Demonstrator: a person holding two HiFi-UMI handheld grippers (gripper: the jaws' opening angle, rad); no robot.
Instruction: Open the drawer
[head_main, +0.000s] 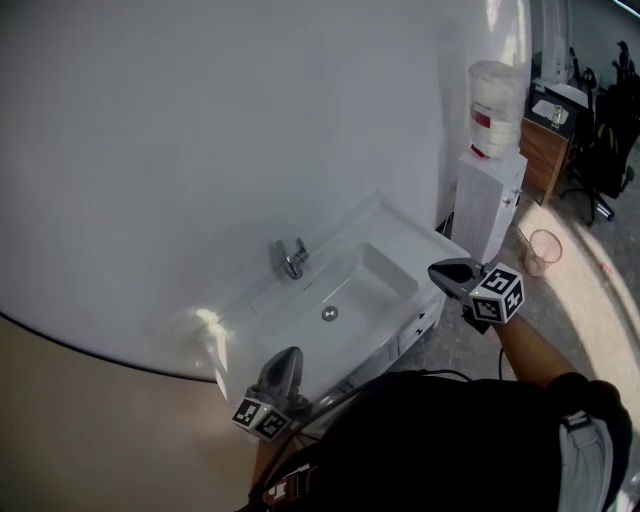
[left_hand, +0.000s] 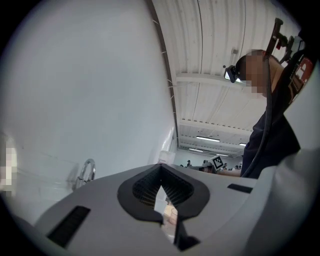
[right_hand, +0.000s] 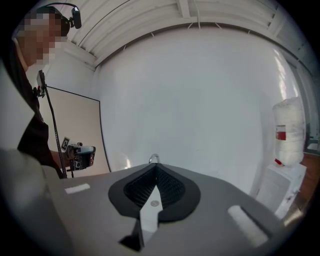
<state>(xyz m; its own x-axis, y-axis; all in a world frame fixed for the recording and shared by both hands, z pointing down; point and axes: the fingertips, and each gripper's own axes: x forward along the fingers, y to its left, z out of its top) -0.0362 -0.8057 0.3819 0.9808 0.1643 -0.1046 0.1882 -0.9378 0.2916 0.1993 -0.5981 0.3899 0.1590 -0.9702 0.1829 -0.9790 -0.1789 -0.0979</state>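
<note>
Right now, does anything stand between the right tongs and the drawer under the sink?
Nothing visible does. The right tongs, shut and empty, hang by the sink's right corner; the drawer front lies just below them, with open air between.

I log: white basin counter (head_main: 408, 238) against wall, chrome tap (head_main: 292, 258) on rear ledge. Floor (head_main: 580, 300): white water dispenser (head_main: 490, 205), pink bin (head_main: 545, 250) just beside.

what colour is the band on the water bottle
Red band on the whitish water bottle; it shows best in the head view.
</note>
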